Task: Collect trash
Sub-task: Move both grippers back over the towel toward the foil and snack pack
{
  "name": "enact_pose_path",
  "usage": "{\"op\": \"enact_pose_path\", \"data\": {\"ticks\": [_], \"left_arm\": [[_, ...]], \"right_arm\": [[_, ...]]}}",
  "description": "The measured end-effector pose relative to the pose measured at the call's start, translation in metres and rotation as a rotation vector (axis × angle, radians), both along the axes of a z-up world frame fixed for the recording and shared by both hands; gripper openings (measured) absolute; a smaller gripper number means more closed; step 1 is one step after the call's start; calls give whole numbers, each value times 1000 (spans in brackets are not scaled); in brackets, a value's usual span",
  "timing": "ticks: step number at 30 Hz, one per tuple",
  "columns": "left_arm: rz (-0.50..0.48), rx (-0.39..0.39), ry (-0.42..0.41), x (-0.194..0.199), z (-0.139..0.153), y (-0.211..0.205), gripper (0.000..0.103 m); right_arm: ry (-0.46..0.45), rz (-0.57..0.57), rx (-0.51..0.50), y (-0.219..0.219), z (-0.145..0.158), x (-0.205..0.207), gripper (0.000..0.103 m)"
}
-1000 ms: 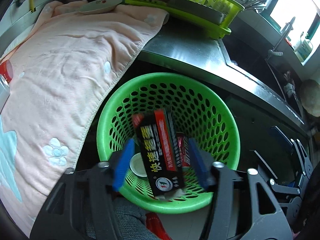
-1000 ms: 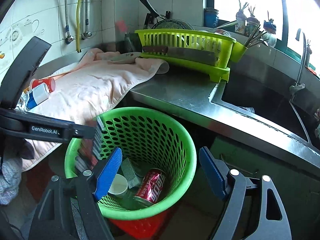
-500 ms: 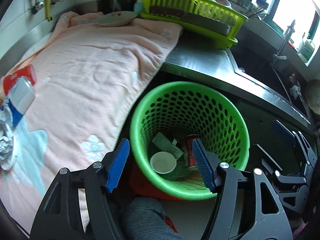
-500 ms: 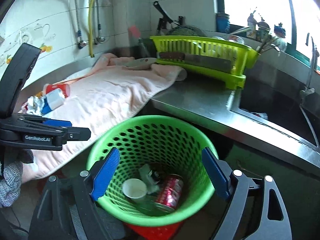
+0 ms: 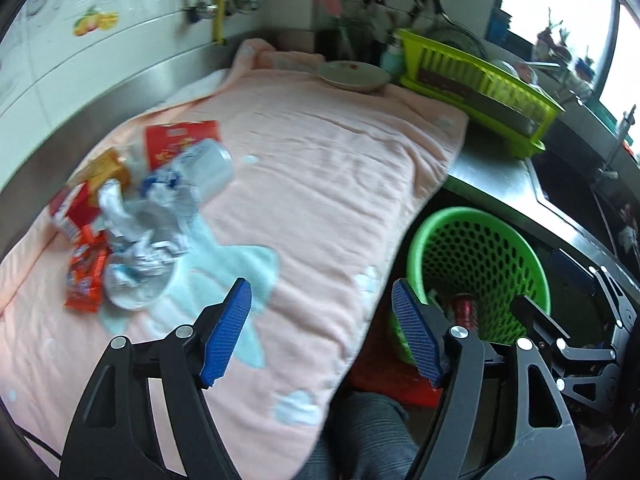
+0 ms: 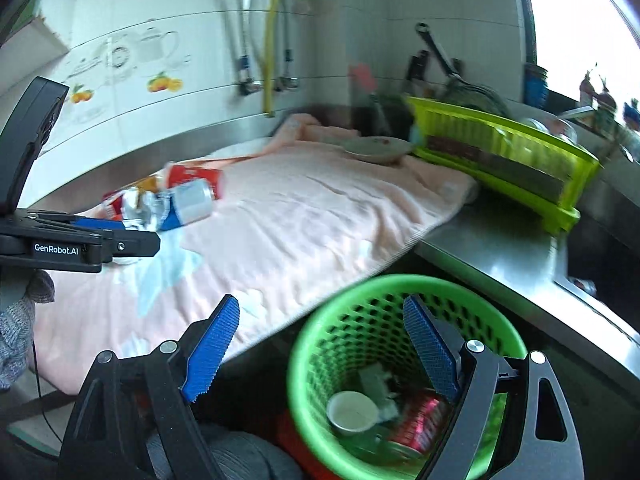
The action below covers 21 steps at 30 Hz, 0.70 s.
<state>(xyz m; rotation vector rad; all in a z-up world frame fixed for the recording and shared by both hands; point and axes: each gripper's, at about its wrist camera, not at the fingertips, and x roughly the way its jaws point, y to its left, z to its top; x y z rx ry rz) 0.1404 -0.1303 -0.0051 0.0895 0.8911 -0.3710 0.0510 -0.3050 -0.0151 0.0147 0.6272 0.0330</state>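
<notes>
Trash lies heaped on the left of the pink towel point(image 5: 320, 168): crumpled foil point(image 5: 140, 224), red wrappers point(image 5: 86, 276), a pale can point(image 5: 204, 168) and a red packet point(image 5: 180, 140). The green basket point(image 5: 480, 216) stands on the floor under the counter's edge. It holds a paper cup point(image 6: 352, 412), a red can point(image 6: 420, 424) and a small carton point(image 6: 376, 380). My left gripper point(image 5: 320, 292) hangs over the towel's near edge, its jaws opening with nothing between them. My right gripper point(image 6: 320, 308) is open and empty, between the towel's edge and the basket's rim point(image 6: 400, 280).
A yellow-green dish rack point(image 5: 480, 80) and a plate point(image 5: 354, 74) sit at the towel's far end. Steel counter point(image 5: 492, 176) and a sink point(image 5: 580, 184) lie to the right. A person's trouser leg point(image 5: 360, 432) is below the grippers. Pipes hang on the tiled wall.
The left gripper let go of a black and red box over the basket. Both grippers then swung left and up toward the towel, bringing the trash heap into view. The left jaws stand wider.
</notes>
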Motion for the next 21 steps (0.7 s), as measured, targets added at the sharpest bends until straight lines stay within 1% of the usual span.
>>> {"op": "enact_pose_path", "data": {"ticks": [10, 17, 21], "left_arm": [[175, 17, -16, 7, 7, 99, 72], [276, 21, -19, 15, 6, 161, 72], [307, 27, -17, 23, 4, 184, 72]], "right_arm": [[23, 164, 58, 73, 6, 47, 81], [50, 231, 70, 127, 0, 88, 81], [80, 260, 104, 150, -5, 114, 81]]}}
